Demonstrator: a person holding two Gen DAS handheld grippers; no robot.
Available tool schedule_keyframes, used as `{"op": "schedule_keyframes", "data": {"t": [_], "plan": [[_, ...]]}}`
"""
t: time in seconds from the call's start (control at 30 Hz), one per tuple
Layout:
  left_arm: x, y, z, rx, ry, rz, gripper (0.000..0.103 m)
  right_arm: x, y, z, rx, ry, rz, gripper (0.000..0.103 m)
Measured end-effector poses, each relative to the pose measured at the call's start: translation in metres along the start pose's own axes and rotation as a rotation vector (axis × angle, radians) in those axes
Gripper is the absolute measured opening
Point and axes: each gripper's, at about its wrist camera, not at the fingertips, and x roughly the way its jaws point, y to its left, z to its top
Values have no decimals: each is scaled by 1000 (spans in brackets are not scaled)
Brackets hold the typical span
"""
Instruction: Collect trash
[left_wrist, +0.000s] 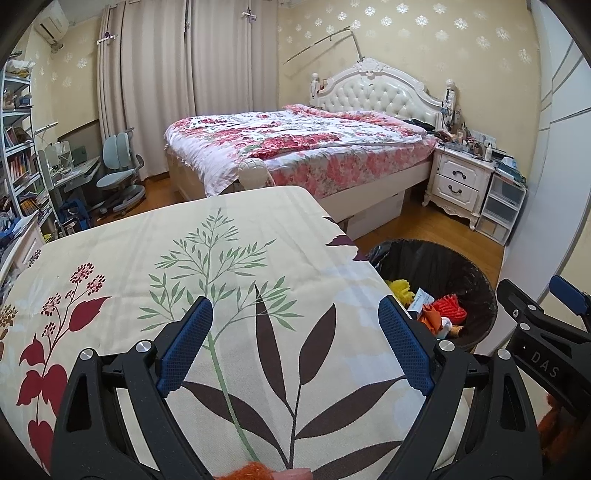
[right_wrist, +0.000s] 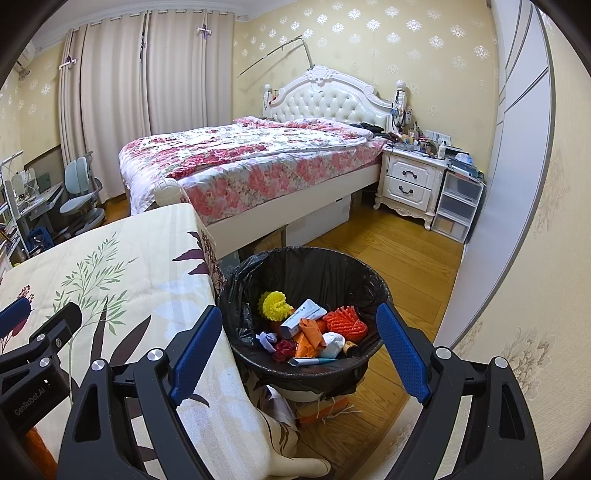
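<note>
A black-lined trash bin (right_wrist: 314, 266) stands on the floor beside the table; it also shows in the left wrist view (left_wrist: 476, 273). It holds a yellow spiky ball (right_wrist: 275, 305), an orange spiky ball (right_wrist: 345, 320), a white tube (right_wrist: 301, 318), orange wrapping (right_wrist: 309, 338) and other scraps. My right gripper (right_wrist: 299, 350) is open and empty, held over the bin. My left gripper (left_wrist: 295, 343) is open and empty over the leaf-print tablecloth (left_wrist: 184, 266). An orange fuzzy bit (left_wrist: 255, 472) shows at the bottom edge of the left wrist view.
A bed (right_wrist: 251, 162) with a floral cover stands behind the table. A white nightstand (right_wrist: 410, 182) and plastic drawers (right_wrist: 458, 206) stand at the right wall. A desk chair (left_wrist: 118, 173) and bookshelves (left_wrist: 18, 158) are at the left. Wood floor (right_wrist: 399, 266) surrounds the bin.
</note>
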Motion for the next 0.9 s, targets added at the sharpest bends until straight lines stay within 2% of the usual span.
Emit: {"op": "schedule_keyframes", "data": {"t": [0.6,0.77,0.9], "plan": [[3,6,-2,-2,11,-26,89,-1,1,0,-3,3,2,83],[8,16,-4,-21,26,-6,90,-2,6,-6,-14,10,18,83],[14,36,-7,-30,44,41,91,4,25,-9,-40,29,52,83]]}}
